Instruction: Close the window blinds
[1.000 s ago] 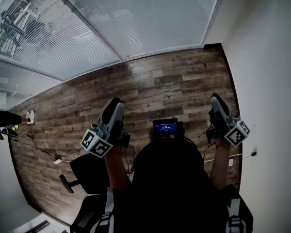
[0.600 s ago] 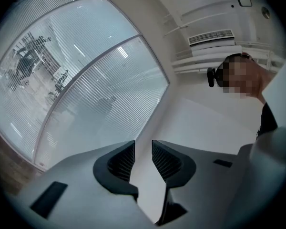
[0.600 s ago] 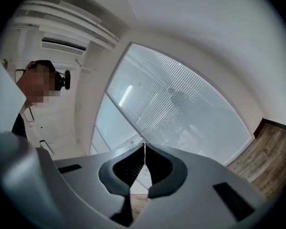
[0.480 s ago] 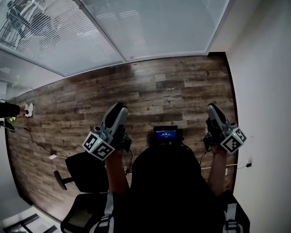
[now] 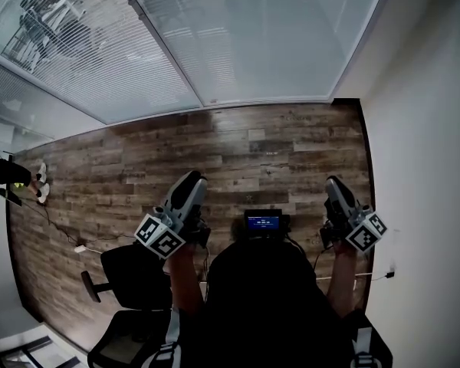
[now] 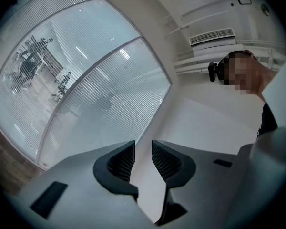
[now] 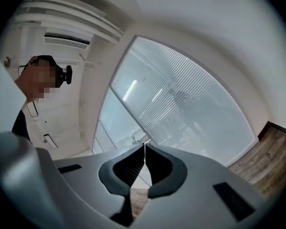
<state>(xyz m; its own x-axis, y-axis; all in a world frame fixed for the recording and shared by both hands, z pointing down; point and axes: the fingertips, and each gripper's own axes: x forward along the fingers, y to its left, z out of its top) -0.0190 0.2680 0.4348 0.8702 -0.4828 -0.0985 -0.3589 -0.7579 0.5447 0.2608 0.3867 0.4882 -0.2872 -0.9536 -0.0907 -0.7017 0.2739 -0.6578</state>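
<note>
Jaws on left gripper (image 6: 143, 150) narrowly apart, nothing between. Jaws on right gripper (image 7: 144, 149) tips together, empty. Window blinds (image 5: 245, 37) hang over the glass ahead, past the wood floor (image 5: 276, 148), well apart from both grippers. White wall (image 5: 422, 129) at right.

No readable text anywhere. The small screen (image 5: 262, 221) between the left gripper (image 5: 192, 181) and the right gripper (image 5: 333, 184) glows blue, its characters too small to read.
</note>
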